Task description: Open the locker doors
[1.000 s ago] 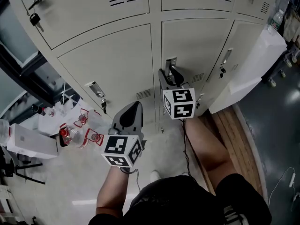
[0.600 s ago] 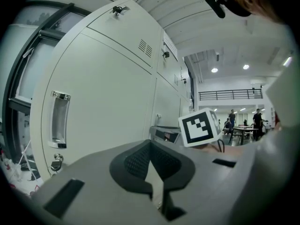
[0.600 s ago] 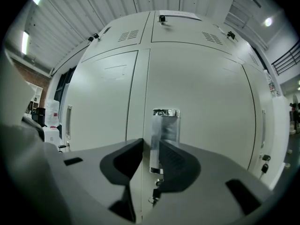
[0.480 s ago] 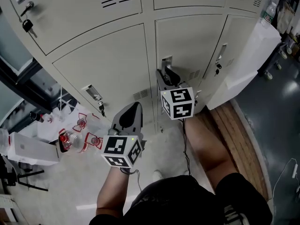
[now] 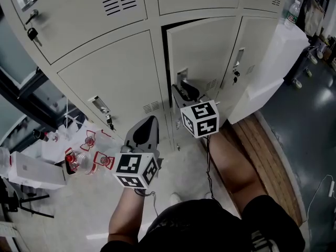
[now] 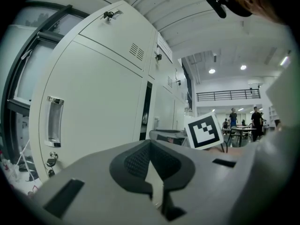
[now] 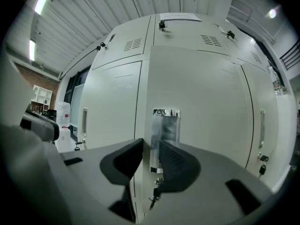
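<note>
One door (image 5: 202,46) is ajar; my right gripper (image 7: 151,148) pinches its edge beside the handle (image 7: 165,130), so I'd swing steadily; left gripper (image 6: 151,158) closed, empty.

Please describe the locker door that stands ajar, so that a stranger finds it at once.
Look at the wall of pale grey lockers, at its lower row. The door is the middle one of the three there, with the right gripper closed on its handle. Only this door shows a dark gap along its left edge.
</note>
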A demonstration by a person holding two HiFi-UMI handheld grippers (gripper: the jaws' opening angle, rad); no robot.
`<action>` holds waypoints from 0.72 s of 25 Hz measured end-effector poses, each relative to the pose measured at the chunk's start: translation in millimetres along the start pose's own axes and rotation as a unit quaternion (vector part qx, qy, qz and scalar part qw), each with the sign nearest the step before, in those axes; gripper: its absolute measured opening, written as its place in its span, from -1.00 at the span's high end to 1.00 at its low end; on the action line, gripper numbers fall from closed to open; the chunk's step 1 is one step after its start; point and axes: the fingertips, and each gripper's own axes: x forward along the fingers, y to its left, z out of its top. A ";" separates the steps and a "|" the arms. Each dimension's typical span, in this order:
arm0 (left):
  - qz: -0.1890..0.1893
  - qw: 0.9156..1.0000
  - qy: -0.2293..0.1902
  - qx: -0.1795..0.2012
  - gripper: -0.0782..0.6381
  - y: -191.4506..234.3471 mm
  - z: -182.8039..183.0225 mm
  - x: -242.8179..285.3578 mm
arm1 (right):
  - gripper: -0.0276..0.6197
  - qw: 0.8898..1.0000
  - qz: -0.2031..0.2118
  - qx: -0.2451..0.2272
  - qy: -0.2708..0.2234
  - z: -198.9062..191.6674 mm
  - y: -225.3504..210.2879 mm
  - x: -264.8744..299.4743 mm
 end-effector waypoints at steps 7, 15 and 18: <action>-0.001 1.000 -0.002 0.002 0.79 -27.1 -1.8 -0.4 | 0.58 0.999 0.048 -0.006 -0.002 -3.5 0.2 -27.9; -0.001 1.000 -0.008 0.006 0.79 -65.8 0.8 1.0 | 0.58 0.994 0.108 -0.012 -0.003 -7.7 -5.8 -66.3; -0.002 1.000 -0.011 0.008 0.79 -80.9 1.8 1.4 | 0.58 0.992 0.129 -0.013 -0.004 -9.4 -10.0 -80.9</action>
